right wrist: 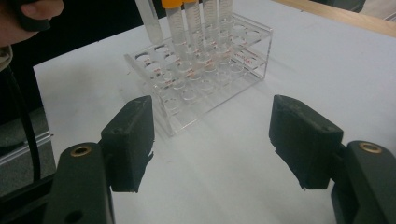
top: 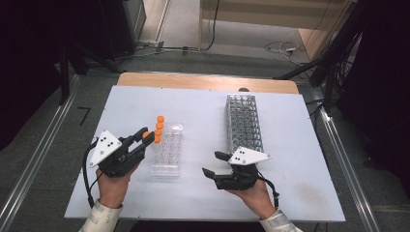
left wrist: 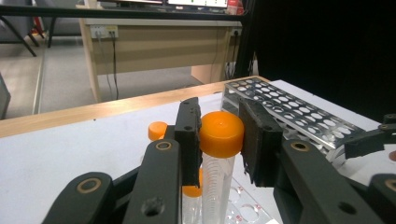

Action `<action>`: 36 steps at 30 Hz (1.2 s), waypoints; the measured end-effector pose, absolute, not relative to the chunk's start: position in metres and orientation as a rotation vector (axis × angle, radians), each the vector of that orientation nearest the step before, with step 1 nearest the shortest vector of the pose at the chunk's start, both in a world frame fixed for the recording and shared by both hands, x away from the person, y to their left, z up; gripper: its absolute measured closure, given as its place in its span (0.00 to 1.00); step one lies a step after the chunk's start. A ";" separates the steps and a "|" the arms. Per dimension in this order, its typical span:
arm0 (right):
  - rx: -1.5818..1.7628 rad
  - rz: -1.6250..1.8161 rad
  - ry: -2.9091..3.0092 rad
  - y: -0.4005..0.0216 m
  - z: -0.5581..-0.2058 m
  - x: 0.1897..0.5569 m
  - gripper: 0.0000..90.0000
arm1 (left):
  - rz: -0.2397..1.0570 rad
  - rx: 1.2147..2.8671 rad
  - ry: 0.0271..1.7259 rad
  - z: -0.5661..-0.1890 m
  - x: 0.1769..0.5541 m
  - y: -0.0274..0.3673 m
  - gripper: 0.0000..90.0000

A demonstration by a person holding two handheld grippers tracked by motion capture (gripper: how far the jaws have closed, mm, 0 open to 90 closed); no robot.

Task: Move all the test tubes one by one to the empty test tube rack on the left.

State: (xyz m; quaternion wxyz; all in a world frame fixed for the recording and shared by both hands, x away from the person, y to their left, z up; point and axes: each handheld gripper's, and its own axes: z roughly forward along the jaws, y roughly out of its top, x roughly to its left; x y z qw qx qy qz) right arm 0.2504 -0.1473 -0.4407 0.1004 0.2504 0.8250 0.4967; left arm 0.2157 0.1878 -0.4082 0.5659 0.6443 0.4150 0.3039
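Observation:
My left gripper (top: 147,136) is shut on an orange-capped clear tube (left wrist: 220,140); its pads clamp the cap (left wrist: 221,133), and the tube's clear body hangs below. In the right gripper view the held tube (right wrist: 150,21) hangs tilted over the near end of a clear plastic rack (top: 168,151). That rack (right wrist: 205,70) holds three more orange-capped tubes (top: 158,126) in a row. My right gripper (top: 216,164) rests low over the white board, right of the clear rack; in its own view its jaws (right wrist: 212,142) stand open with nothing between them.
A tall metal-mesh tube rack (top: 243,122) stands on the white board (top: 121,106) at the back right of the middle; its top grid (left wrist: 299,109) shows beyond my left jaws. A wooden table edge (top: 208,82) lies behind. Cables trail on the floor beyond.

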 end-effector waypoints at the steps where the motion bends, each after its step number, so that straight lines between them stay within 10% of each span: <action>1: 0.737 1.467 2.437 -0.147 -0.441 0.250 0.33 | 0.718 1.517 0.978 -0.409 0.216 0.188 0.78; 36: 0.741 1.459 2.449 -0.146 -0.442 0.250 0.34 | 0.791 1.631 1.018 -0.436 0.221 0.166 0.70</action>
